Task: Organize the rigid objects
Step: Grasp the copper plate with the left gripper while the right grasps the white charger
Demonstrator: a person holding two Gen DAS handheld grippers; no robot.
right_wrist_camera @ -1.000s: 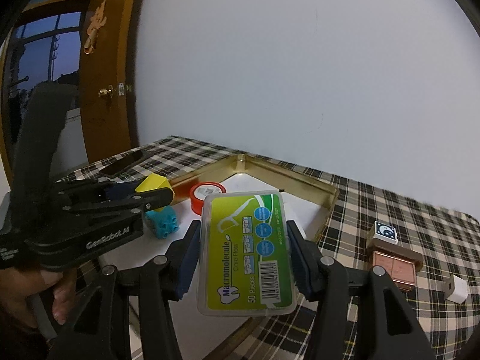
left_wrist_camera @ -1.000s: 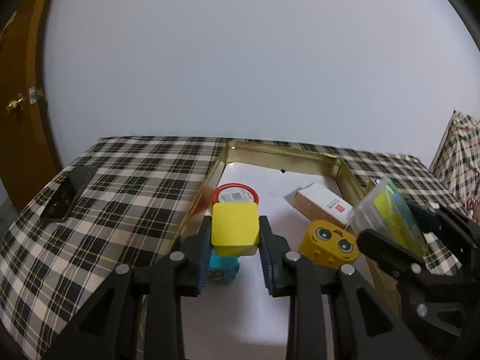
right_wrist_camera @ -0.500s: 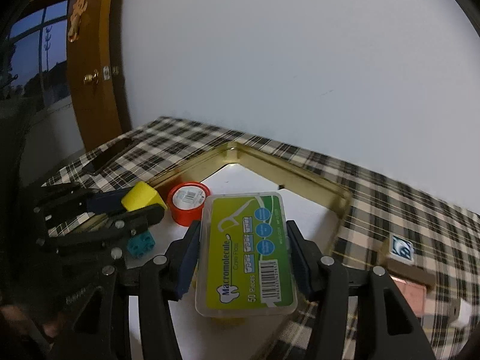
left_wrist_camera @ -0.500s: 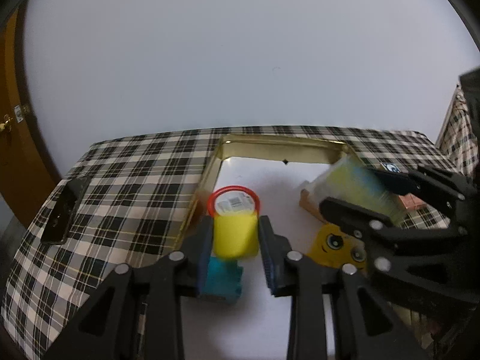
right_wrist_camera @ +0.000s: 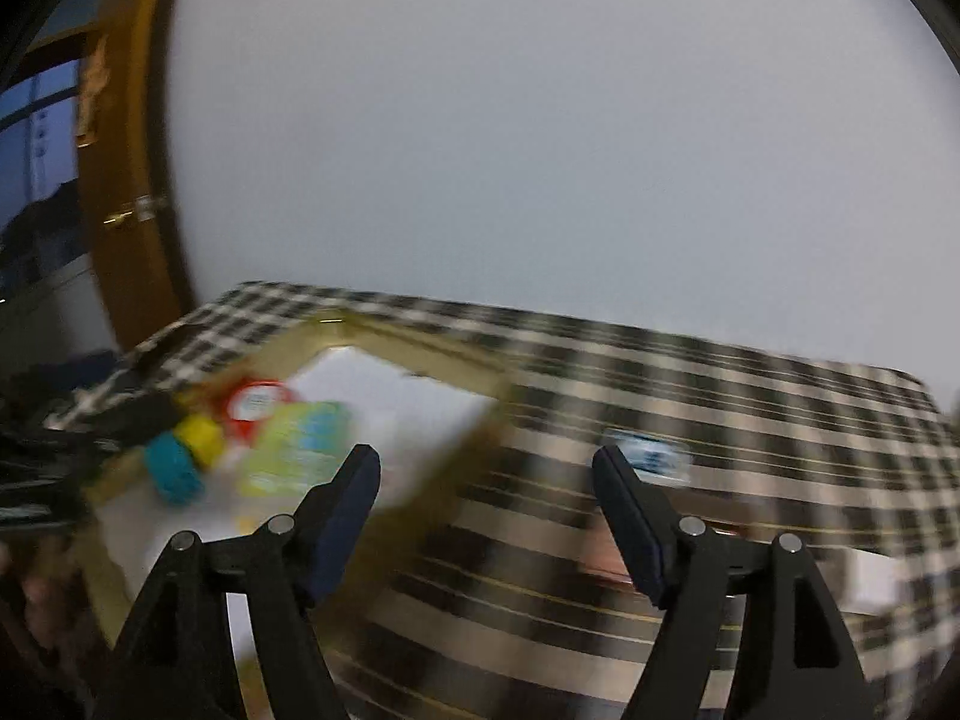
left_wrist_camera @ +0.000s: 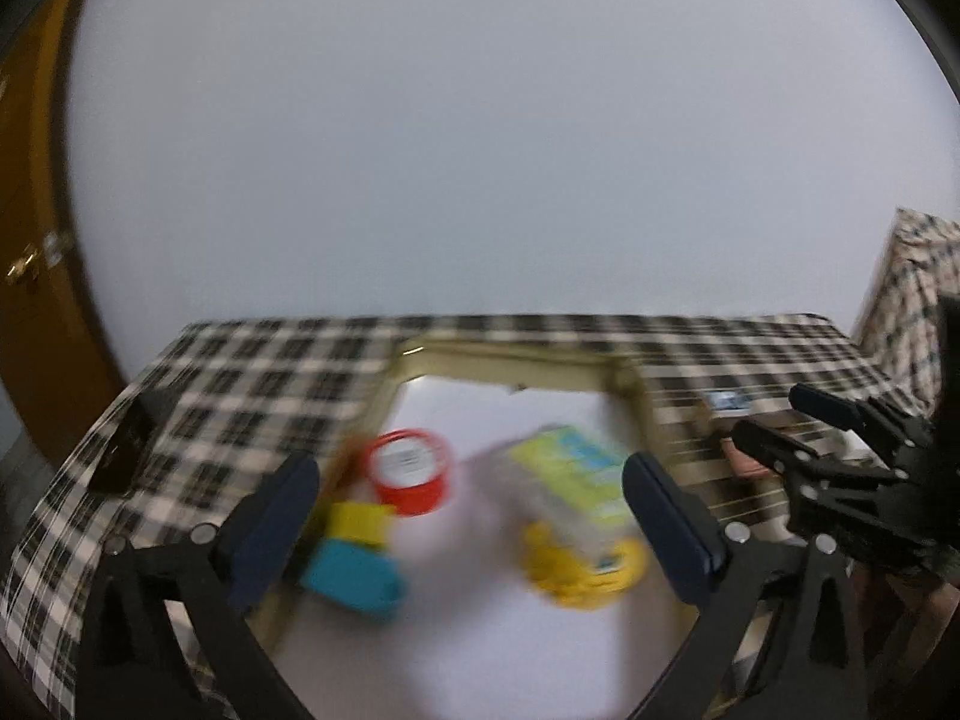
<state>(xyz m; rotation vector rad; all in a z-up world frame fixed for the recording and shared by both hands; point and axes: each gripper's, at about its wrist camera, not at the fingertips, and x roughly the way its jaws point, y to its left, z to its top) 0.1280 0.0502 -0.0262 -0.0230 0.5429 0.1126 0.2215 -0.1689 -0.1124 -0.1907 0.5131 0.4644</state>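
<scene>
While both views are smeared by motion blur, the sorted things can be made out inside the gold-rimmed tray (left_wrist_camera: 516,363): a yellow block (left_wrist_camera: 359,523) lies on or against a blue block (left_wrist_camera: 351,577) near the tray's left wall, a red-rimmed round tin (left_wrist_camera: 409,471) sits just behind them, and the green-and-yellow floss-pick box (left_wrist_camera: 573,477) rests tilted on a yellow toy with a face (left_wrist_camera: 585,570) toward the right side. None of these is gripped. Around them, the left gripper (left_wrist_camera: 468,516) has its jaws spread wide and still opening, with the tray contents showing through the gap but nothing pressed by the pads. The right gripper (right_wrist_camera: 486,480) is also opening, its jaws apart over the checked tablecloth (right_wrist_camera: 720,420) beside the tray's right wall, with nothing between them; in the left view it (left_wrist_camera: 774,426) appears off to the right of the tray. Near it on the cloth lie a small blue-and-white item (right_wrist_camera: 651,456) and a brownish flat thing too blurred to identify. A dark flat object (left_wrist_camera: 129,450) lies on the cloth at the far left. Behind the table stand a pale wall and a brown wooden door (right_wrist_camera: 120,180).
</scene>
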